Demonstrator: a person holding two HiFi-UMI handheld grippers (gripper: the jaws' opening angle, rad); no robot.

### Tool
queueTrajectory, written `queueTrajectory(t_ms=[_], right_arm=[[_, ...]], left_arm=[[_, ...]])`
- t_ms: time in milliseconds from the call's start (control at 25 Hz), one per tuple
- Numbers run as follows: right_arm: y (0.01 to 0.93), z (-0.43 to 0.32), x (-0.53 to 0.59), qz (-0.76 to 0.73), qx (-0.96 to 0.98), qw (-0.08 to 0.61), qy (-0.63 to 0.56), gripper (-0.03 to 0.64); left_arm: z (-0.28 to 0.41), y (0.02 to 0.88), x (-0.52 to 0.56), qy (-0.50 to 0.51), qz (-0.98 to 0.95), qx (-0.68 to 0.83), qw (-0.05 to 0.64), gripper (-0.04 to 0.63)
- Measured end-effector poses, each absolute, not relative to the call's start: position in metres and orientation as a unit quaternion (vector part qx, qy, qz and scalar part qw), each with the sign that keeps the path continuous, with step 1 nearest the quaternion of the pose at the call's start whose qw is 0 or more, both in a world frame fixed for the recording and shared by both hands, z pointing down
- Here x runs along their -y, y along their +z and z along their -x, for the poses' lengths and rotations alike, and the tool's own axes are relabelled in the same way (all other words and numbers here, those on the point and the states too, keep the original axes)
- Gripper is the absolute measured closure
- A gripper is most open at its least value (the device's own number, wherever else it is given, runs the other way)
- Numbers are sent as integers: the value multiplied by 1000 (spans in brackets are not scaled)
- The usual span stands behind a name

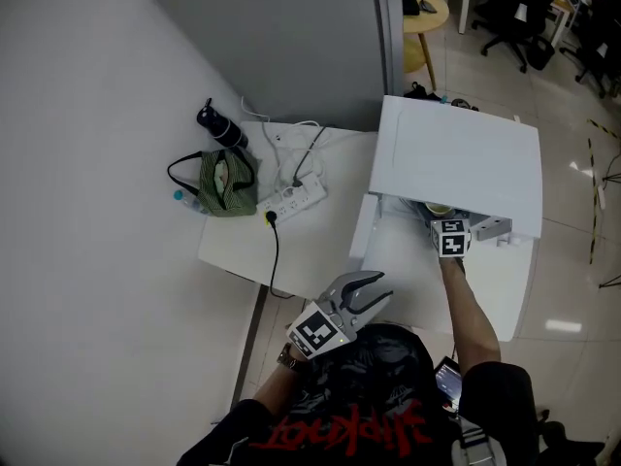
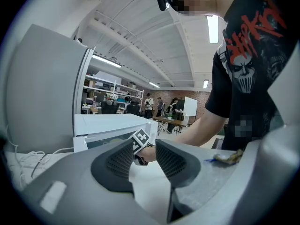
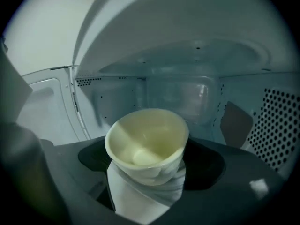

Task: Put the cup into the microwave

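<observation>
**Cup held inside the microwave — set-down is next**

Cup (image 3: 146, 142), pale and upright, is pinched between the jaws of the right gripper (image 3: 146, 170), with the pads on its lower wall. Around it is the microwave (image 1: 456, 153) cavity, with the open door (image 3: 44, 107) at 9 o'clock and the perforated wall (image 3: 276, 121) at 3 o'clock. Whether the cup's base touches the cavity floor I cannot tell. The left gripper (image 1: 369, 287) hangs at 6 o'clock of the table (image 1: 233, 246), jaws spread on nothing. Placing looks nearly done — the next move calls for settling the cup flat, spreading the jaws, then backing straight out clear of the rim.
</observation>
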State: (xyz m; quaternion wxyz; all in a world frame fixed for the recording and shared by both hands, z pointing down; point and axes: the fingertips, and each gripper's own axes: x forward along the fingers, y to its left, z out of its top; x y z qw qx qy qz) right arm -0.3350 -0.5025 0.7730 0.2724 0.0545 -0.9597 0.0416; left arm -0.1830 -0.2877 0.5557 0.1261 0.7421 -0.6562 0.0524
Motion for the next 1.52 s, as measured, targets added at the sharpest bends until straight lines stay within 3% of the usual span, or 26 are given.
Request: queueTrajectory(t_ms=[520,760,840,1000,1120,1520], right_arm=[[791,358,520,-78,958,252,112,156],[757,313,500,-50,963,226,140,174],[736,294,487,-37,966,205,150,235],[672,257,466,-10,978,160,132,485],[628,235,439,8,986,133,102,612],[522,190,380,-2,997,74,31,612]], left_arm=[[195,558,288,54,-722,679,121,445],[200,552,292,30,-721,681,125,445],[206,549,291,19,-714,687,134,445],[215,544,290,-6,-719,682,131,446],[208,546,294,11,-733,669,126,446],[176,512,312,-6,-753,652,90,446]])
